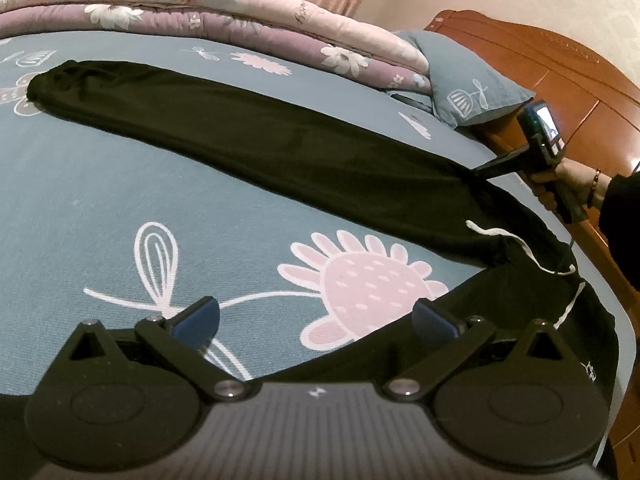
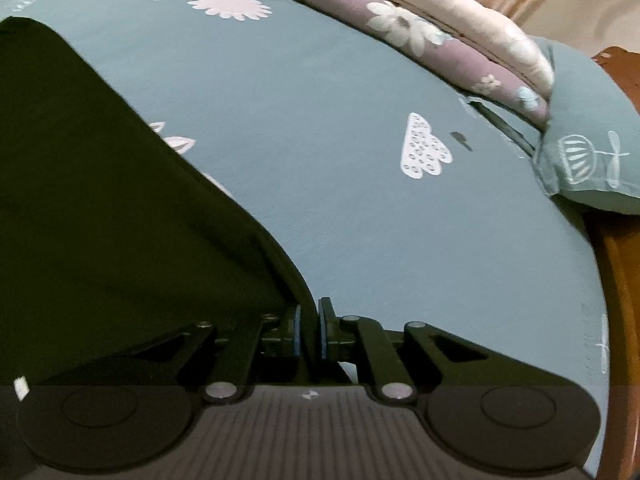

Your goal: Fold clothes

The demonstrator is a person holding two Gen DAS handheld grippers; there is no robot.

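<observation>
Left wrist view. Black trousers [image 1: 248, 136] lie spread on the blue patterned bedsheet [image 1: 100, 208], one leg running long and flat from the waist end toward the far cuff, which sits near the folded floral quilt [image 1: 192, 12]. The second leg comes back under this camera, across the near edge of the sheet. A white drawstring [image 1: 520, 246] trails loose at the waist end, on the side of the trousers nearest the wooden headboard [image 1: 560, 80]. The left gripper [image 1: 316, 316] is spread wide with nothing between its blue pads, hovering just above the sheet beside the near leg. The right gripper [image 1: 486, 170] meets the waist edge of the trousers on the headboard side; from here its fingers look drawn together on the cloth.

Right wrist view. The right gripper [image 2: 310, 332] is pressed together with a thin fold of the trousers [image 2: 120, 220] pinched between the pads. The cloth rises from the sheet [image 2: 360, 160] to the jaws in a taut slope. A blue pillow [image 2: 588, 152] lies well beyond the trousers, against the quilt [image 2: 420, 32].

Handling judgement. The fabric looks thin, soft and light; it drapes with no stiffness, so it should sag and slide if lifted at one point only. It probably wants two holds: the waistband edge already taken, and a matching hold by the left gripper on the near leg or waistband. The drawstring is a likely snag; avoid pinching it alone. The matte cloth should grip well in the pads.
</observation>
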